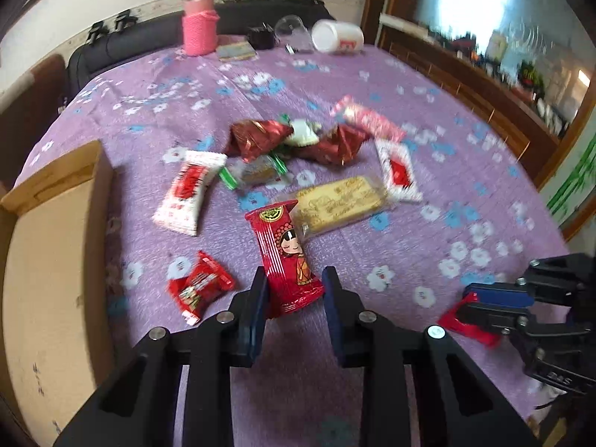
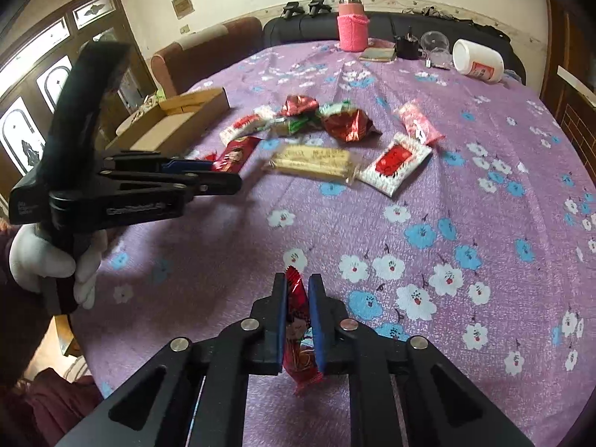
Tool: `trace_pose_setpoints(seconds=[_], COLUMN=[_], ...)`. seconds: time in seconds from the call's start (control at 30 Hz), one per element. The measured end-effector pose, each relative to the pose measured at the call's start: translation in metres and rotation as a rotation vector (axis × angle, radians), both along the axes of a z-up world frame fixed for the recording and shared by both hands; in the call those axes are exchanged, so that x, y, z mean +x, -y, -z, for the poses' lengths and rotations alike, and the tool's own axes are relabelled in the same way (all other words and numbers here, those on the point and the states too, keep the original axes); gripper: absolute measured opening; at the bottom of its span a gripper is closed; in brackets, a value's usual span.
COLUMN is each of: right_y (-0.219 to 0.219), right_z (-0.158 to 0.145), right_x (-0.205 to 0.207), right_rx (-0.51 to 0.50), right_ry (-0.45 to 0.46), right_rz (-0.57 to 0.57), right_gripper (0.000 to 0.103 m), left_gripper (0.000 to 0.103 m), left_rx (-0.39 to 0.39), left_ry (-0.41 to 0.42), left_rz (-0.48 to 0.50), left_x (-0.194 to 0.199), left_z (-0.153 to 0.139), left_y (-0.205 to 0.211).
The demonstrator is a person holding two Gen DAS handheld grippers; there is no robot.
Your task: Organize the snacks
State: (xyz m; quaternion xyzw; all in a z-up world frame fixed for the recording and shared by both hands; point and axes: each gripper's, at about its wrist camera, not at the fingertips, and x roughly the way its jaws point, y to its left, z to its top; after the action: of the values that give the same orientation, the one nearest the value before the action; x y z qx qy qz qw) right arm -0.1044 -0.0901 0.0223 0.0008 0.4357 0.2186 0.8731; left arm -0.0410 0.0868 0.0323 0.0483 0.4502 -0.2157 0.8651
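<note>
My left gripper (image 1: 294, 283) is open, its jaws on either side of the near end of a long red snack packet with a cartoon figure (image 1: 283, 253) lying on the purple flowered tablecloth. It also shows in the right wrist view (image 2: 219, 175), held by a white-gloved hand. My right gripper (image 2: 298, 290) is shut on a small red snack packet (image 2: 298, 339), held above the cloth; it shows at the right edge of the left wrist view (image 1: 480, 309). Several more snacks lie scattered mid-table, among them a biscuit pack (image 1: 342, 201) and a white-and-red packet (image 1: 186, 193).
An open cardboard box (image 1: 56, 246) sits at the table's left edge and shows in the right wrist view (image 2: 175, 123). A pink-sleeved bottle (image 1: 199, 26), a tipped white jar (image 1: 337, 37), a clear cup and small items stand at the far edge. A dark sofa lies behind.
</note>
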Motion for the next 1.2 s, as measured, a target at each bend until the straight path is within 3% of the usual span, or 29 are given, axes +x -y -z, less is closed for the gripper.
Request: trace_pose_setpoints(seconds=[0.17, 0.33, 0.47, 0.57, 0.67, 0.73, 0.9, 1.1, 1.2], right_y=[-0.013, -0.048, -0.096, -0.132, -0.127, -0.105, -0.051, -0.054, -0.070], right_z=[-0.024, -0.050, -0.063, -0.070, -0.066, -0.058, -0.025, -0.006, -0.007], right_x=[-0.001, 0.008, 0.018, 0.022, 0.035, 0.039, 0.029, 0.034, 0.041], right_rx=[0.041, 0.131, 0.186, 0.142, 0.153, 0.119, 0.102, 0.126, 0.071], right_ry=[0.032, 0.042, 0.030, 0.060, 0.027, -0.007, -0.167, -0.226, -0.188], right_rz=[-0.024, -0.099, -0.194, -0.228, -0.177, -0.081, 0.126, 0.205, 0.226], right_gripper=[0.009, 0.006, 0.006, 0.007, 0.007, 0.007, 0.008, 0.011, 0.033], left_gripper=[0.027, 0.027, 0.028, 0.028, 0.028, 0.028, 0.028, 0.028, 0.031], left_rx=[-0.092, -0.084, -0.081, -0.085, -0.086, -0.077, -0.054, -0.011, -0.013], left_ry=[0.035, 0.086, 0.094, 0.082, 0.080, 0.084, 0.064, 0.055, 0.067], left_rz=[-0.082, -0.225, -0.341, -0.397, -0.427, -0.434, -0.460, -0.494, -0.528], left_x=[-0.018, -0.031, -0.036, -0.040, -0.049, -0.054, -0.053, -0.054, -0.060], left_z=[-0.028, -0.046, -0.044, -0.037, -0.033, -0.032, -0.020, -0.011, -0.015], left_y=[-0.044, -0.104, -0.150, -0.176, -0.193, -0.199, -0.210, -0.210, -0.218])
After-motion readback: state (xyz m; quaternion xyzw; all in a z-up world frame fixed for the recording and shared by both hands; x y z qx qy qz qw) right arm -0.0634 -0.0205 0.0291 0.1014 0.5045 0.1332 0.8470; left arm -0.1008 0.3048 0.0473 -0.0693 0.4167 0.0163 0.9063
